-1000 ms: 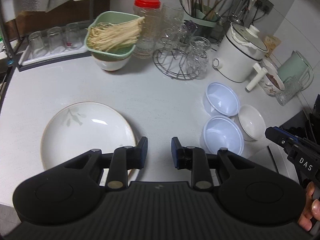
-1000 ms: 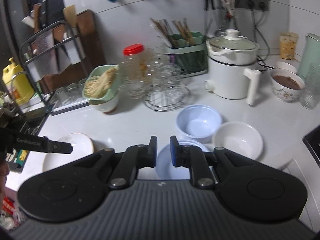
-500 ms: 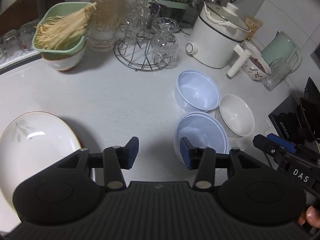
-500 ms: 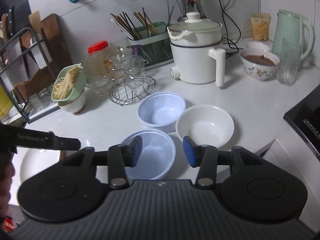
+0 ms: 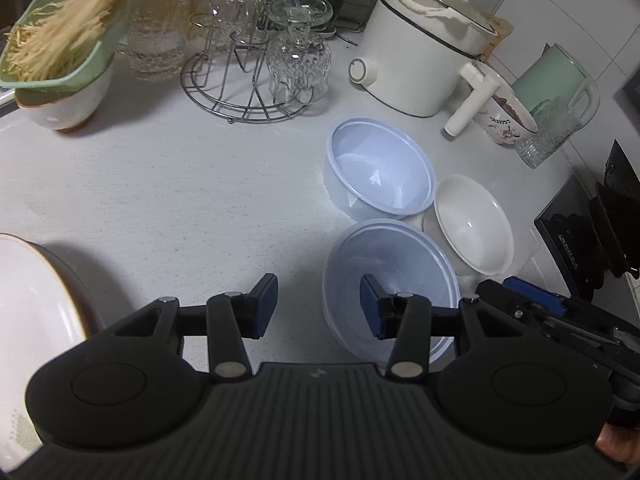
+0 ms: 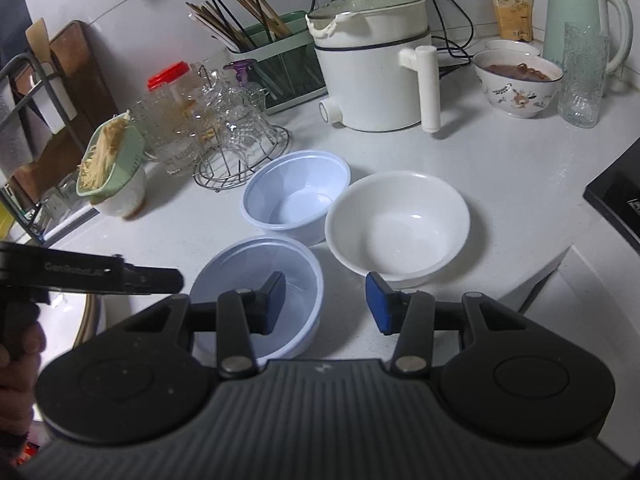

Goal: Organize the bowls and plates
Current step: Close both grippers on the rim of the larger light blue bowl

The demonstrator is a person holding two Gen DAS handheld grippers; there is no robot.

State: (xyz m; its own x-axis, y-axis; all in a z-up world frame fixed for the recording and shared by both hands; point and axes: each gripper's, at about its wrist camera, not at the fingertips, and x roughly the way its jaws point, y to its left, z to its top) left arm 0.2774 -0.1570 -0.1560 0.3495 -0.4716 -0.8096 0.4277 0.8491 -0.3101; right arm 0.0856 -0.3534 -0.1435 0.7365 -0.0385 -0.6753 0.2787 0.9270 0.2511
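I see two pale blue translucent bowls [image 6: 296,196] beside a plain white bowl [image 6: 396,224] on the speckled off-white surface [image 5: 160,184]. My grippers are black with blue pads [image 6: 378,304]. The white plate [image 5: 32,304] has a brown rim; the kettle [image 6: 576,16] is mint green.

The left hand-held gripper [image 5: 318,306] and the right hand-held gripper [image 6: 326,302] both tilt down over the tabletop [image 5: 180,184], jaws parted after just opening, nothing gripped.

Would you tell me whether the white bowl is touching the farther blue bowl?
Cannot tell. In the right wrist view the white bowl overlaps the farther blue bowl, hiding any gap.
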